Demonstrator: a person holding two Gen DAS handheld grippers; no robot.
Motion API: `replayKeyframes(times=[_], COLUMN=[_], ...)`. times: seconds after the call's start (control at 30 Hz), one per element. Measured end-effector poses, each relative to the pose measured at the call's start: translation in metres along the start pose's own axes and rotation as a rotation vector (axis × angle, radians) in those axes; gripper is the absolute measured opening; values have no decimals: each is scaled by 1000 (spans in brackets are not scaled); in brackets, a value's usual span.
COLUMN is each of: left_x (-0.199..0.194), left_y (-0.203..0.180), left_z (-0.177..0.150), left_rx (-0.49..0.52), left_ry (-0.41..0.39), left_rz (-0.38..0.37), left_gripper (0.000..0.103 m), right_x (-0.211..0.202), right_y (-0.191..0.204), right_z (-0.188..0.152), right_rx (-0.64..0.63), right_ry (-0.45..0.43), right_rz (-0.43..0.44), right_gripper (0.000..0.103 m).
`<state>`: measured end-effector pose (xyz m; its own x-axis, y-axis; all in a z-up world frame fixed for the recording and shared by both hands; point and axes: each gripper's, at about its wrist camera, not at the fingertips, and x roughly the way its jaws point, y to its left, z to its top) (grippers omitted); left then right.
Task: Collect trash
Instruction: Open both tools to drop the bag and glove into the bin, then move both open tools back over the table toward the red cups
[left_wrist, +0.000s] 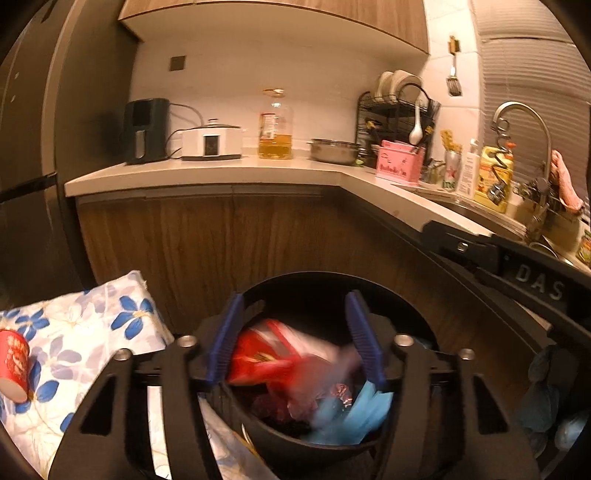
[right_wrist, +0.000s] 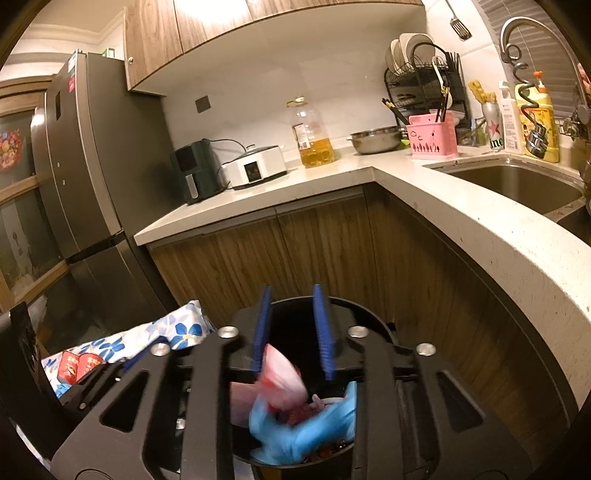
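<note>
Hovering apart over the bin (left_wrist: 332, 291): both grippers (left_wrist: 295, 339) (right_wrist: 291, 332), fridge (right_wrist: 85, 166) perhaps only right-view.

Warm, dim light from under the cabinets (right_wrist: 258, 33); fisheye bending at edges, blurred trash (left_wrist: 288, 358) below.

Trash (left_wrist: 295, 365) lies in the bin (left_wrist: 413, 306), below the counter (left_wrist: 221, 173).
</note>
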<state>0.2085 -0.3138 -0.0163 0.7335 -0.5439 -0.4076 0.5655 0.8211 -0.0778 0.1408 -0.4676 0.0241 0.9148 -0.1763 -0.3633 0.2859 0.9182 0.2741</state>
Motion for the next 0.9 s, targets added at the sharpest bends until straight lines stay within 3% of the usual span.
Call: replayKeyframes(times=[0.23, 0.43, 0.63, 0.9], left_x=[-15, -37, -73, -114], left_y=[24, 42, 67, 86], left_z=[-9, -22, -29, -43], left_rx=[-58, -98, -165, -163], left_ry=[1, 10, -23, -34], left_rz=[88, 180, 269, 372], left_gripper=[84, 90, 94, 94], right_x=[-9, -25, -42, -72], right_y=[2, 13, 31, 66], right_z=[-8, -22, -35, -56], right_rx=[-2, -17, -53, -103], right_ry=[-8, -13, -31, -94], right_rz=[-27, -47, -67, -95], right_gripper=[59, 77, 79, 79])
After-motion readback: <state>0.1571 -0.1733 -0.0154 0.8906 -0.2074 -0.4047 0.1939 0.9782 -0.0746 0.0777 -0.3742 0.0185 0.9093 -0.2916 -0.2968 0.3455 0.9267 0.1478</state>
